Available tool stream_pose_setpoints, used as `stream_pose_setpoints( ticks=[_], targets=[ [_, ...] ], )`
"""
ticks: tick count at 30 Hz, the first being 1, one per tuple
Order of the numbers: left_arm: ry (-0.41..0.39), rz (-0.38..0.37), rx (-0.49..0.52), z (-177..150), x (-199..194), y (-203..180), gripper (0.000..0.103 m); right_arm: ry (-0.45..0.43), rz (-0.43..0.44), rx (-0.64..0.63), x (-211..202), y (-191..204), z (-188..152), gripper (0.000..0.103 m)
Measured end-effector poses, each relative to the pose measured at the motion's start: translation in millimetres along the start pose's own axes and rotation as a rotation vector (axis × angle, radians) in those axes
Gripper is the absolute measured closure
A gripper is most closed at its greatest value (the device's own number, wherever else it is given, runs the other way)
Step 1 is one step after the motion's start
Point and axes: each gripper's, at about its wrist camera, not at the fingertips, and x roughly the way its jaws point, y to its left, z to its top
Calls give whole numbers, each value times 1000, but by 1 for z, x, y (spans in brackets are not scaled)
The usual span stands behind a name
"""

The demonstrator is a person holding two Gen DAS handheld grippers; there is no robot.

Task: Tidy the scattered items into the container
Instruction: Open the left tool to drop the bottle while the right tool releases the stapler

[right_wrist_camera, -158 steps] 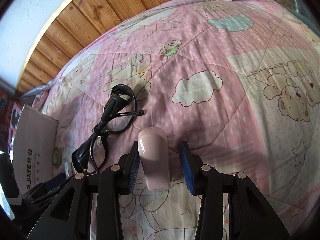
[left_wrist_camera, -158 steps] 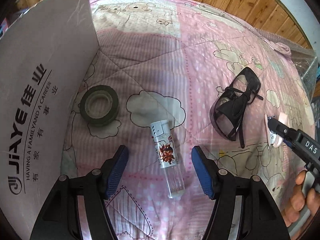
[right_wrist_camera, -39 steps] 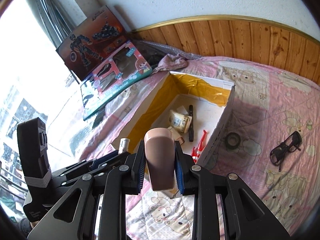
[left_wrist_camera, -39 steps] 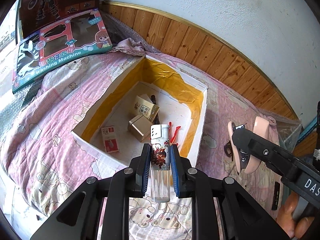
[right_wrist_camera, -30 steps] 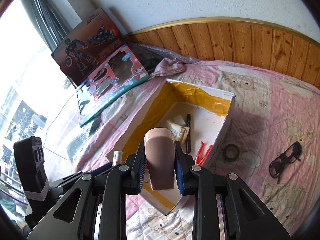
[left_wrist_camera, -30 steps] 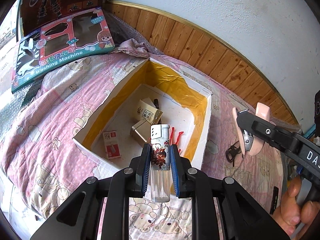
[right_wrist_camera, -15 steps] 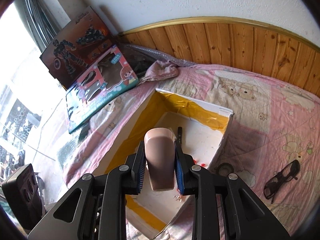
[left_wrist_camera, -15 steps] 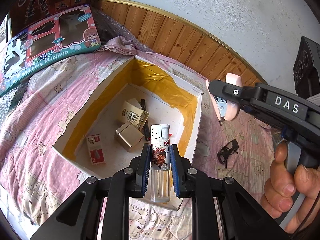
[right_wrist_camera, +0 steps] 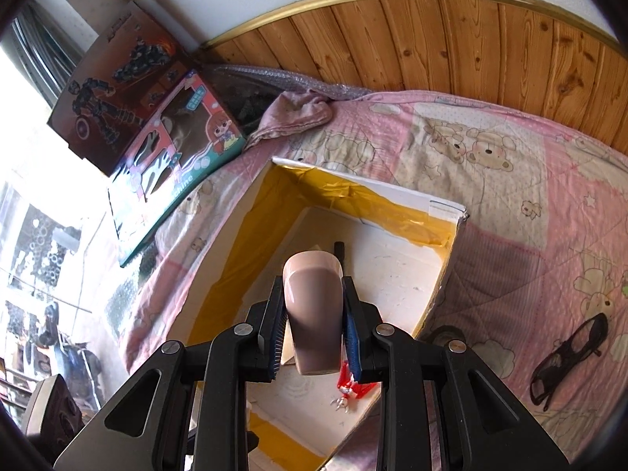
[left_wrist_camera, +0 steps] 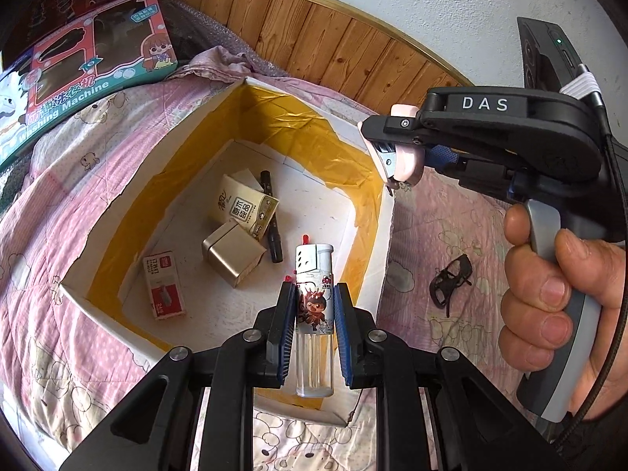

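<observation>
Lighter (left_wrist_camera: 314, 306) clamped upright in left gripper (left_wrist_camera: 314, 337) jaws, above near edge of box (left_wrist_camera: 386, 212). Pink case (right_wrist_camera: 312, 314) clamped in right gripper (right_wrist_camera: 313, 329) jaws, above box interior. Glasses (left_wrist_camera: 449, 280) on bed (left_wrist_camera: 59, 180), right of box.

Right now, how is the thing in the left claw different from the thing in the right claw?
The lighter in the left claw is see-through at the bottom with a cartoon picture; the pink clip in the right claw is plain and solid. The lighter is slim; the pink clip is wider. Both are squeezed tight and held over the open box.
</observation>
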Motion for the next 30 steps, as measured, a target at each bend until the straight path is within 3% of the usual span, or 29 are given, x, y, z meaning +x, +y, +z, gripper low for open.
stream_pose_setpoints(
  ticks=[9,11,12,17,30],
  targets=[
    [43,16,-3,1,22,7,83,33,-100,-58,35,-10,12,75],
    [58,5,-7,1,30,10,81,31,-122,-63,43,-16,13,73],
    [67,6,-7,1,34,11,80,27,-133,-58,45,-20,13,66],
    [78,19,-38,-6,39,29,77,17,-91,-8,37,-35,1,64],
    [29,74,-10,-12,1,37,77,-10,20,51,-9,-32,-55,66]
  ],
)
